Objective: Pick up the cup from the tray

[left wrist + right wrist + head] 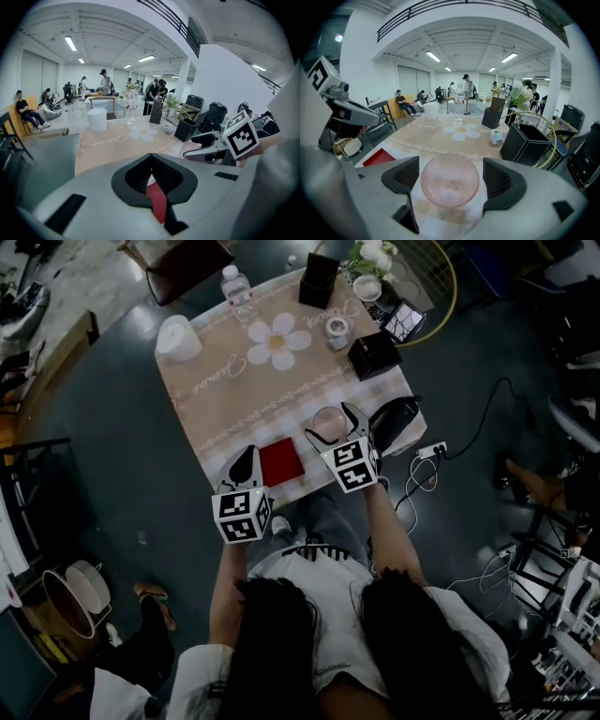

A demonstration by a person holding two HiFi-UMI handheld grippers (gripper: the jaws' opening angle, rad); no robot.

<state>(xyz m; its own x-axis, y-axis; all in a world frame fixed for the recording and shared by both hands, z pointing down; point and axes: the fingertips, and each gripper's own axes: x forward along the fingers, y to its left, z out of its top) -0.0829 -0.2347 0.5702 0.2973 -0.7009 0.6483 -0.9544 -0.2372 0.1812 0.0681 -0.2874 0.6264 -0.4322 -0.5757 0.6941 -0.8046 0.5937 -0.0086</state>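
Note:
A pink dimpled glass cup (328,418) (450,187) stands on the patterned cloth near the table's front edge, just right of a flat red tray (281,462) (378,157). My right gripper (334,426) (451,174) is open, one jaw on each side of the cup with a gap on both sides. My left gripper (246,458) (151,158) is shut, its tips over the tray's left edge; the red tray (157,202) shows below its jaws. The right gripper's marker cube (241,133) appears in the left gripper view.
Farther back on the table (225,390) are a white cylinder (176,337), a water bottle (239,289), two black boxes (374,355) (318,280), a small white cup (337,332) and flowers (375,254). A black bag (394,418) sits at the right edge; a power strip (431,450) lies on the floor.

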